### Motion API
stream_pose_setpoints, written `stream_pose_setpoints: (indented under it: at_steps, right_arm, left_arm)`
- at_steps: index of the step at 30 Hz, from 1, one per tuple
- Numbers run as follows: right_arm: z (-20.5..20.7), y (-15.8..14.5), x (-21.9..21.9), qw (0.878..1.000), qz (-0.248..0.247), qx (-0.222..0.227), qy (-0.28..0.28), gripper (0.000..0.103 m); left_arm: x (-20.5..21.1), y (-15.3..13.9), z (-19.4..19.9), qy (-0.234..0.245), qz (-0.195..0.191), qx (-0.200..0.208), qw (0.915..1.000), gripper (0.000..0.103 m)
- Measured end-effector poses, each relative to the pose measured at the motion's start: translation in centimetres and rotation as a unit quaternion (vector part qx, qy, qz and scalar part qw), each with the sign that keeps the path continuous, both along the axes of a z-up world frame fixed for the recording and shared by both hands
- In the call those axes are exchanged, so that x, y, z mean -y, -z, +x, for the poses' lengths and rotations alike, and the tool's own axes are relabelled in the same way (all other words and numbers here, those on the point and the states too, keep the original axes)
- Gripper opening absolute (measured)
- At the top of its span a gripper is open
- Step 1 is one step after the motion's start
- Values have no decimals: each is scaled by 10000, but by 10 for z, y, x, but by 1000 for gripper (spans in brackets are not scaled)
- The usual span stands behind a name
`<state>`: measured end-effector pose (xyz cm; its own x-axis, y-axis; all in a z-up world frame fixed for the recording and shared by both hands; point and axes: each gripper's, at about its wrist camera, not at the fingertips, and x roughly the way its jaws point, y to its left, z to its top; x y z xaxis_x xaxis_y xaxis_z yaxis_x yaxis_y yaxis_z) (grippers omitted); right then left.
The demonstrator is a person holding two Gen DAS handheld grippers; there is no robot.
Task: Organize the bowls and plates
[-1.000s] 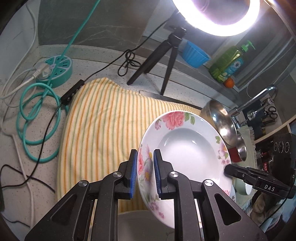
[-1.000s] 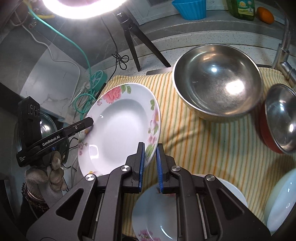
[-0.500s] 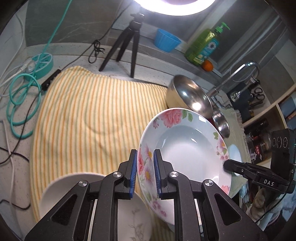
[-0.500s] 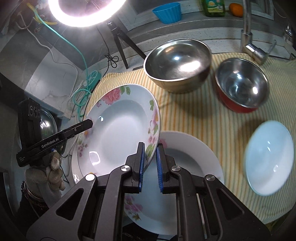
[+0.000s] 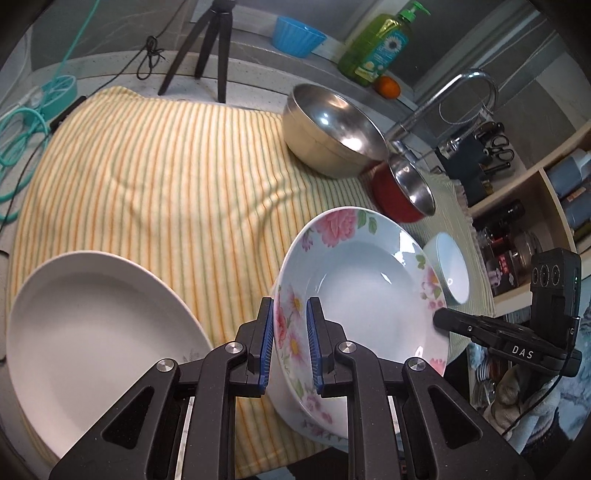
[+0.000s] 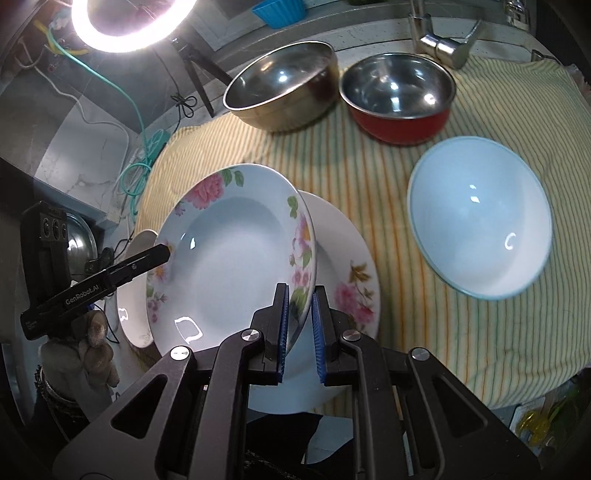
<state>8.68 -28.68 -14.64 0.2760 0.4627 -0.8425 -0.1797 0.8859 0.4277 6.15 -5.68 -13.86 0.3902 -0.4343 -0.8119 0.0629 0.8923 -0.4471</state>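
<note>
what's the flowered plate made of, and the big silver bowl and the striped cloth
Flowered plate: looks like glazed ceramic or melamine, glossy with sharp light glints; can't tell which. Big silver bowl: metal, likely stainless steel, with mirror-like reflections inside. Striped cloth: soft woven fabric, matte, wrinkled into folds.

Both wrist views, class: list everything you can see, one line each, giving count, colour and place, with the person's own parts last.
floral plate: 1, white with pink flowers, held tilted above the cloth by both rims
plain plate: 1, white, near-left on the cloth
flowered flat plate: 1, white, under the held plate
white bowl: 1, right on the cloth
steel bowl: 1, silver, far side
red bowl: 1, steel inside, beside the steel bowl
striped cloth: 1, yellow, covering the counter
blue cup: 1, back ledge
soap bottle: 1, green, back ledge
left gripper: black, jaws shut on the plate
right gripper: black, likewise
</note>
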Motion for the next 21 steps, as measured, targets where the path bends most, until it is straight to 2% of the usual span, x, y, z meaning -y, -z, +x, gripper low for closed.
stream_pose_setpoints:
  at_steps: [8,21]
  right_arm:
    - [-8,14,13,9998,-174,-85,16,13]
    - [-11,26,10,9992,-361,-159,-107,13]
  left_arm:
    - [15,10,-7,117,79,-113,9998,15]
    - [24,18,-13,187,332,-187,9991,15]
